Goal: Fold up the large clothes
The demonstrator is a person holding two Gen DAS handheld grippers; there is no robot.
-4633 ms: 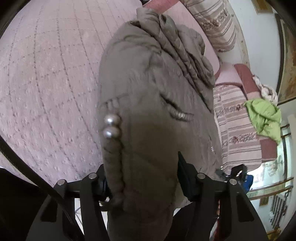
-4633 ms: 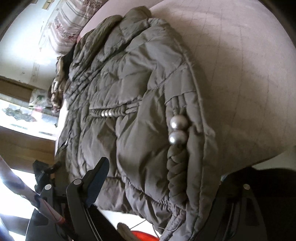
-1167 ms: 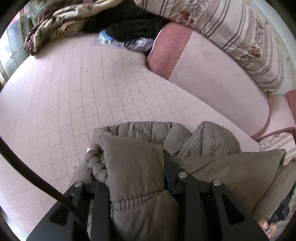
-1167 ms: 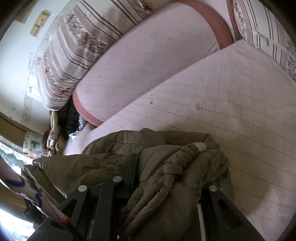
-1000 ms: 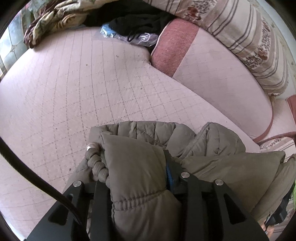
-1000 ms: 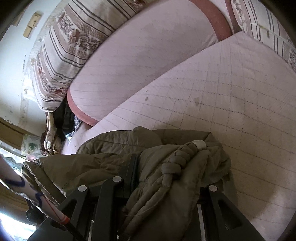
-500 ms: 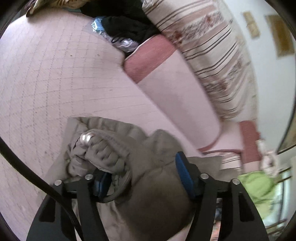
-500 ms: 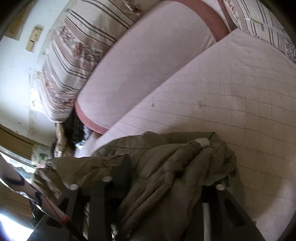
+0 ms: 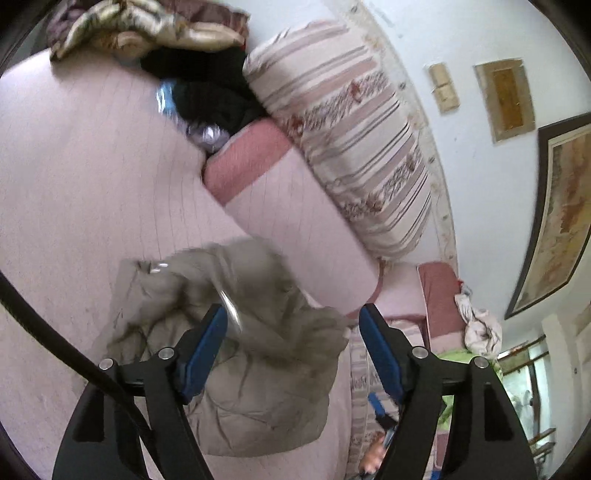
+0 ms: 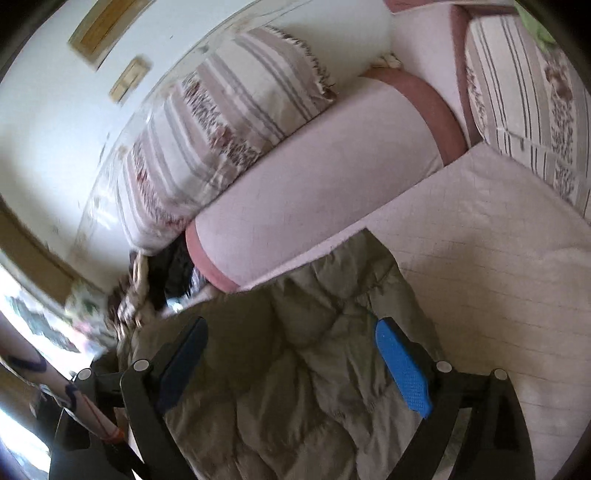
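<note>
The olive-grey puffer jacket (image 9: 240, 350) lies folded in a bundle on the pink quilted bed (image 9: 74, 192), blurred by motion. It also fills the lower middle of the right wrist view (image 10: 303, 387). My left gripper (image 9: 293, 321) is open and empty just above the jacket, its blue pads apart. My right gripper (image 10: 291, 332) is open and empty too, jaws wide over the jacket.
A pink bolster (image 9: 295, 229) and a striped cushion (image 9: 351, 155) line the wall behind the jacket. Dark clothes (image 9: 207, 92) and a patterned blanket (image 9: 140, 29) are piled at the bed's far end. A green garment (image 9: 454, 362) lies to the right.
Both grippers have opened and let go of the jacket, then pulled up and back. The jacket has dropped onto the bed in a folded heap.
</note>
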